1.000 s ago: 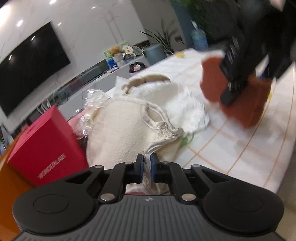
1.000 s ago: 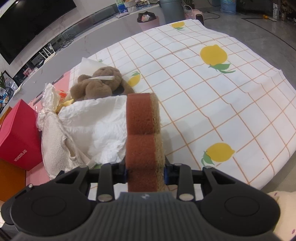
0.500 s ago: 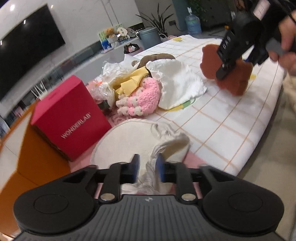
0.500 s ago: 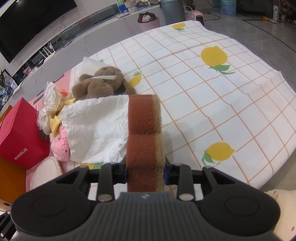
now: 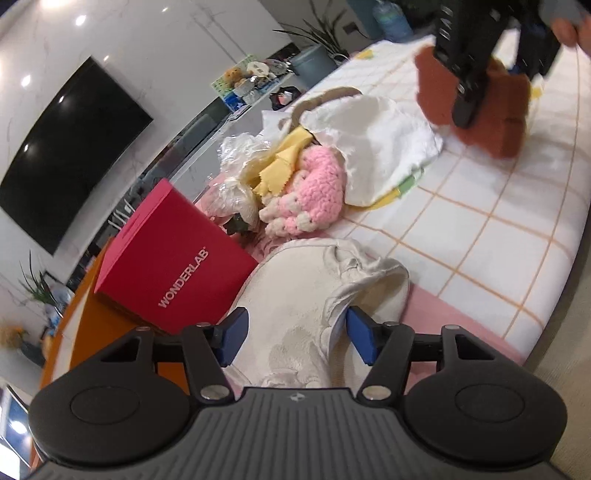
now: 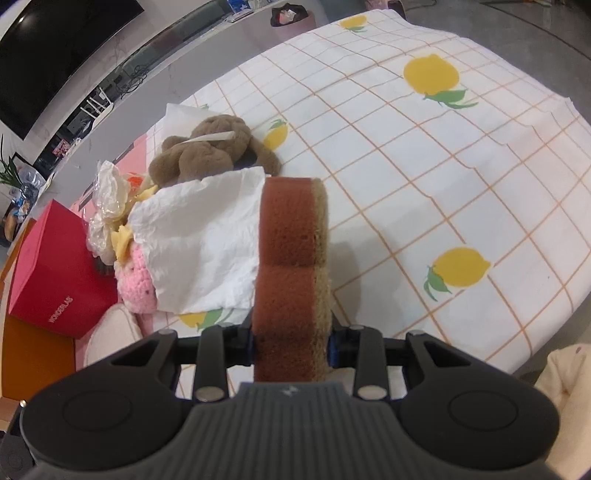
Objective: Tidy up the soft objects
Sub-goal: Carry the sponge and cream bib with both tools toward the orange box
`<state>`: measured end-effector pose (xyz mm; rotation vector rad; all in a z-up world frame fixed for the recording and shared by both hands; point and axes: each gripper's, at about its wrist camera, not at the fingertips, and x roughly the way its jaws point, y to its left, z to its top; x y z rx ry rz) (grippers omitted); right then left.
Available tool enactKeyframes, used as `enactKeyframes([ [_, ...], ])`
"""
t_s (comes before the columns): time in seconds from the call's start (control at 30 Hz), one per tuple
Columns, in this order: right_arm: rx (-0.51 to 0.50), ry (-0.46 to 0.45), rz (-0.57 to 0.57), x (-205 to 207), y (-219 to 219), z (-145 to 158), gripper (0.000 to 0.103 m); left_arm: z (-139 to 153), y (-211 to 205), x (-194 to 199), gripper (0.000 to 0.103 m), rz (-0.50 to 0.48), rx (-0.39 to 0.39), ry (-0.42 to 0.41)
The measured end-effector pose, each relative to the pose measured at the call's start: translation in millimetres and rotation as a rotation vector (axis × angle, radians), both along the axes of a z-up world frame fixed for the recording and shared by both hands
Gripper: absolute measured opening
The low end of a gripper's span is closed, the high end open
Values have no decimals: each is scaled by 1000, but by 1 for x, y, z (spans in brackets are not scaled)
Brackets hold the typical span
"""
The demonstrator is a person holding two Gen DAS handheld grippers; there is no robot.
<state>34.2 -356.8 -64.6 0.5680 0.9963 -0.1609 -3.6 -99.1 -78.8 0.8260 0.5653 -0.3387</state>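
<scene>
My left gripper [image 5: 295, 334] is open, its blue pads either side of a cream fleece cloth [image 5: 314, 295] that lies on the pink mat at the table's near edge. My right gripper [image 6: 291, 339] is shut on a brown and tan sponge [image 6: 291, 266], held upright above the lemon-print cloth [image 6: 443, 166]. The sponge also shows in the left wrist view [image 5: 476, 110]. A pile lies behind: a pink crochet toy [image 5: 317, 192], a white cloth [image 6: 207, 243], a yellow cloth [image 5: 280, 162], crinkled plastic wrap [image 5: 236, 166] and a brown plush bear [image 6: 214, 147].
A red WONDERLAB box [image 5: 166, 266] stands left of the fleece cloth on an orange surface [image 5: 85, 332]. A television [image 5: 70, 155] hangs on the far wall. The table's edge runs along the right, with floor beyond [image 6: 535, 22].
My left gripper has opened and let go of the cream fleece cloth, after pulling it off the pile toward the near edge. The right gripper has kept hold of the sponge, almost still.
</scene>
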Motion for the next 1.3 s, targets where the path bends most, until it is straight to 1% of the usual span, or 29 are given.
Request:
enactKeyframes([
  [0.03, -6, -1, 4, 0, 1, 0, 34, -2, -3, 0, 72, -14, 15, 4],
  [0.07, -8, -1, 8, 1, 2, 1, 34, -4, -6, 0, 69, -29, 24, 13],
  [0.1, -8, 0, 10, 1, 2, 0, 34, -6, -9, -1, 65, -41, 33, 11],
  [0.13, -8, 2, 11, 1, 3, 0, 34, -8, -12, -1, 65, -51, 46, 2],
  [0.17, -10, 3, 12, 1, 3, 0, 34, -9, -14, 1, 62, -57, 54, -3],
  [0.23, -12, 5, 11, 1, 2, -1, 34, -7, -15, 7, 46, -54, 16, 35],
  [0.27, -10, 6, 10, 0, 2, 0, 34, -5, -14, 12, 31, -50, -23, 74],
  [0.3, -8, 5, 8, 0, 1, 0, 34, -3, -13, 17, 19, -43, -66, 119],
  [0.33, -9, 4, 9, 0, 1, 0, 34, -2, -12, 20, 17, -38, -88, 144],
  [0.37, -12, 2, 9, 0, 2, 1, 34, -2, -12, 23, 11, -33, -102, 160],
  [0.4, -16, 0, 10, -1, 2, 1, 34, -2, -12, 24, 9, -27, -112, 169],
  [0.57, -24, -6, 12, -1, 2, 3, 34, 2, -7, 26, 7, 11, -181, 195],
  [0.67, -32, -11, 11, -2, 3, 4, 33, 10, 2, 27, 7, 29, -272, 239],
  [0.7, -38, -15, 10, -2, 3, 5, 33, 13, 6, 28, 7, 39, -311, 242],
  [0.73, -48, -17, 7, -3, 4, 7, 33, 17, 9, 27, 7, 49, -347, 233],
  [0.93, -97, -63, 23, -7, 10, 20, 32, 39, 24, 22, 7, 67, -480, 215],
  [1.07, -97, -83, 30, -10, 13, 27, 32, 55, 31, 21, 7, 69, -536, 220],
  [1.23, -94, -113, 35, -15, 18, 38, 32, 77, 34, 16, 7, 56, -574, 184],
  [1.3, -112, -134, 43, -18, 22, 46, 32, 86, 36, 16, 7, 58, -600, 183],
])
